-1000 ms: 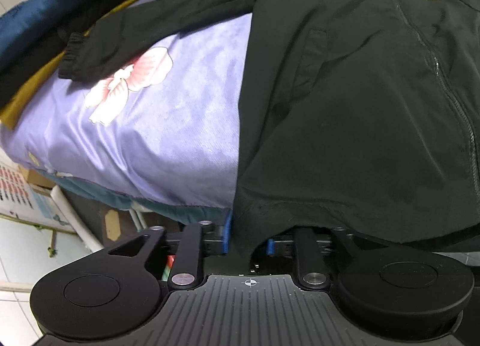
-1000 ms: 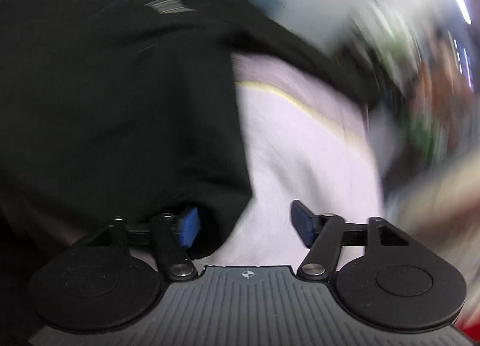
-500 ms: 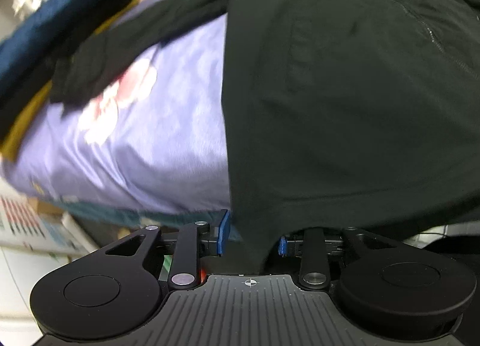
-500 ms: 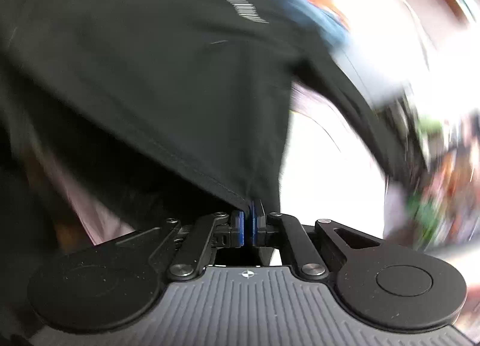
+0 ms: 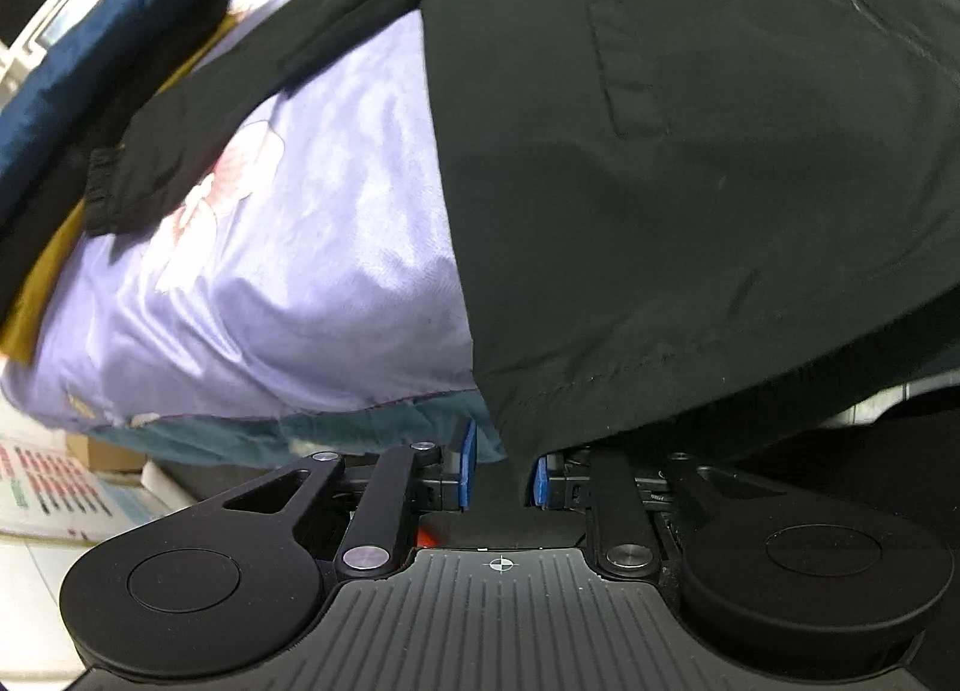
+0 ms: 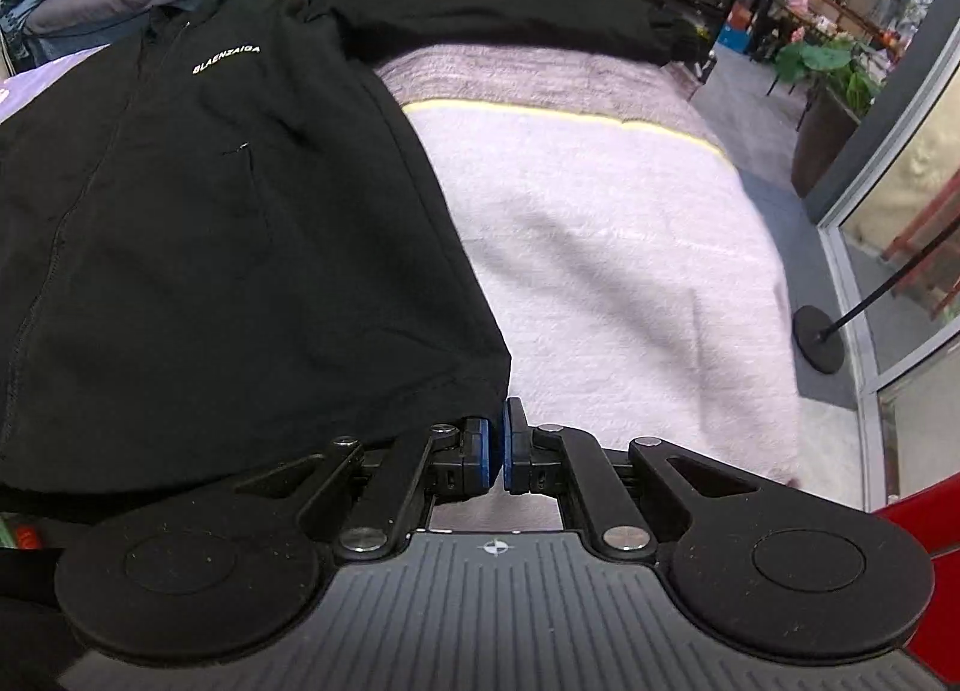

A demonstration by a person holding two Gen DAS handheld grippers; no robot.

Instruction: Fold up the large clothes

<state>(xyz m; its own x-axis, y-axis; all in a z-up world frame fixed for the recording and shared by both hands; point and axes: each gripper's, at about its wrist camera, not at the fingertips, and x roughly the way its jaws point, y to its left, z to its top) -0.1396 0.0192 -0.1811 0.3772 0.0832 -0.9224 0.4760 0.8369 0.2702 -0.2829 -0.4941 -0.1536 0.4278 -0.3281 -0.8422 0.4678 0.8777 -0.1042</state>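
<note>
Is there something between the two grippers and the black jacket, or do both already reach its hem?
Nothing visible is between them. The right gripper is shut on a bottom corner of the black jacket. The jacket's other hem corner hangs between the left gripper's blue pads.
</note>
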